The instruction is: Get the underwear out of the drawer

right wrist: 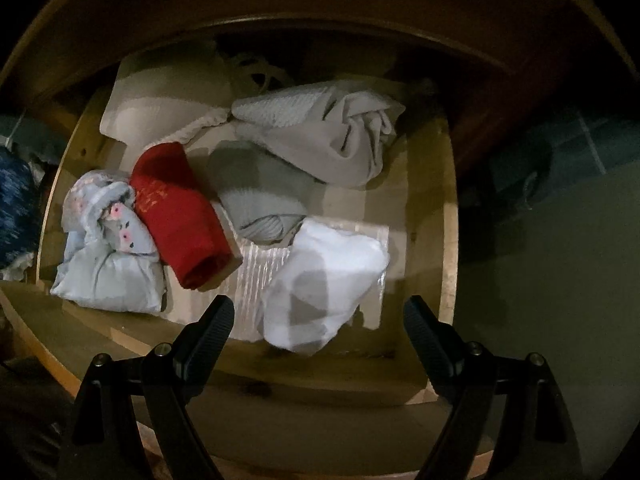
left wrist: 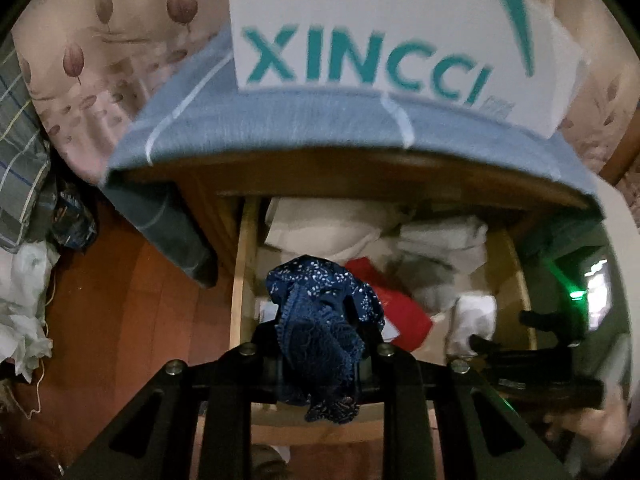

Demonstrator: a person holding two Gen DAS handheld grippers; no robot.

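My left gripper (left wrist: pixel 320 344) is shut on navy lace underwear with white specks (left wrist: pixel 324 312), which hangs bunched between its fingers above the open wooden drawer (left wrist: pixel 244 264). My right gripper (right wrist: pixel 318 316) stands open over the drawer's (right wrist: pixel 448 240) front part, pointing almost straight down, its fingers either side of a white folded garment (right wrist: pixel 324 276) without touching it. Beside that piece lie a red roll (right wrist: pixel 180 208), a pale blue floral piece (right wrist: pixel 104 248), a grey piece (right wrist: pixel 260 196) and a beige bundle (right wrist: pixel 332 136). The navy underwear (right wrist: pixel 14 208) shows at the far left edge.
A blue cloth (left wrist: pixel 280 132) covers the cabinet top, with a white box marked XINCCI (left wrist: pixel 380 36) on it. A floral bedcover (left wrist: pixel 92 60) lies at the left. Orange-brown floor (left wrist: pixel 132 320) runs left of the drawer. The right gripper's black body (left wrist: pixel 532 356) shows at the right.
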